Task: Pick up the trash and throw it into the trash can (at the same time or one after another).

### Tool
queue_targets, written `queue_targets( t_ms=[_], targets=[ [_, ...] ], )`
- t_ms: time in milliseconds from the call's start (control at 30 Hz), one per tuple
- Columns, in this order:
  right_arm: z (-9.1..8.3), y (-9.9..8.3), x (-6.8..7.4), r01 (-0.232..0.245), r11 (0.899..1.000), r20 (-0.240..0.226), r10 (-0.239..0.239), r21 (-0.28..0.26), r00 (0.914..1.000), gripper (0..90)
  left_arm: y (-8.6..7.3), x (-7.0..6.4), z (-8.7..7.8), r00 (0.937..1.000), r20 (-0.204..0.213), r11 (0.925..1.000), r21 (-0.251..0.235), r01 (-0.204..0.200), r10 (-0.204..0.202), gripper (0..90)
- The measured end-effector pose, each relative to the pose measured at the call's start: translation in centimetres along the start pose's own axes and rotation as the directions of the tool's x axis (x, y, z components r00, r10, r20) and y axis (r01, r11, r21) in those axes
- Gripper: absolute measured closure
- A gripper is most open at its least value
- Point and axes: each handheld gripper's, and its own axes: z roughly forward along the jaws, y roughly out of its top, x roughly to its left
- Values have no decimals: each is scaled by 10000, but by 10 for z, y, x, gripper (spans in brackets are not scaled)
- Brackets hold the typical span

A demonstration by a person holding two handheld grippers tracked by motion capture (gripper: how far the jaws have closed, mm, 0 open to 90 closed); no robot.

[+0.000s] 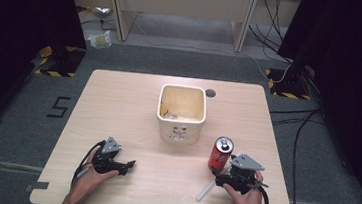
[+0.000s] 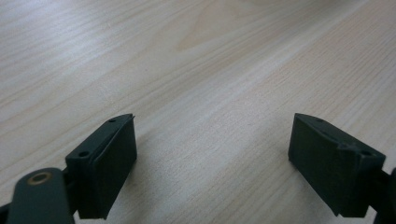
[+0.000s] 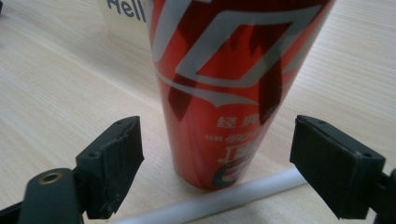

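Straw point(image 3: 219, 199) under can point(image 3: 229, 88), between tongs point(image 3: 215, 172)

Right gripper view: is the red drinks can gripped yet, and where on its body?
Nothing is held. The right gripper has its jaws open on either side of the upright red metal drinks can, touching neither side; the left gripper is open over bare tabletop.

Surface point(image 1: 133, 102): pale wood-grain laminate, smooth, matt. Can point(image 3: 224, 88): red metal, glossy, reflective. Straw point(image 3: 219, 198): white plastic, smooth. Bin point(image 1: 179, 132): cream plastic, slight sheen. Right tool point(image 3: 217, 163): black matt pads point(image 3: 116, 163), left edge chipped and rough
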Motion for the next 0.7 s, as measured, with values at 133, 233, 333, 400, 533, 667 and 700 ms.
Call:
queue_targets(
  t_ms=[133, 233, 333, 400, 533, 667, 700],
  targets=[
    [6, 1, -1, 51, 10000, 43, -51, -28, 10000, 193, 0, 0, 0, 10000, 8, 10000, 24, -7, 7, 144],
    [9, 1, -1, 121, 9999, 52, -121, 16, 9999, 212, 0, 0, 0, 10000, -1, 10000, -11, 11, -11, 144],
    [13, 1, -2, 54, 10000, 44, -54, -9, 10000, 238, 0, 0, 0, 10000, 3, 10000, 12, -8, 8, 144],
    [15, 1, -2, 62, 10000, -2, -62, 7, 10000, 246, 0, 0, 0, 10000, 0, 10000, 1, -1, 1, 144],
    [16, 1, -2, -13, 10000, -135, 13, -3, 9999, 288, 0, 0, 0, 10000, 2, 10000, -4, 1, -1, 144],
    [15, 1, -2, 8, 9999, -91, -10, -157, 10000, 337, 0, 0, 0, 10000, -1, 10000, -6, 12, -12, 144],
    [15, 2, -2, 54, 9997, -74, -56, -235, 10000, 337, 0, 0, 0, 10000, 0, 10000, 0, 9, -9, 144]
  ],
)
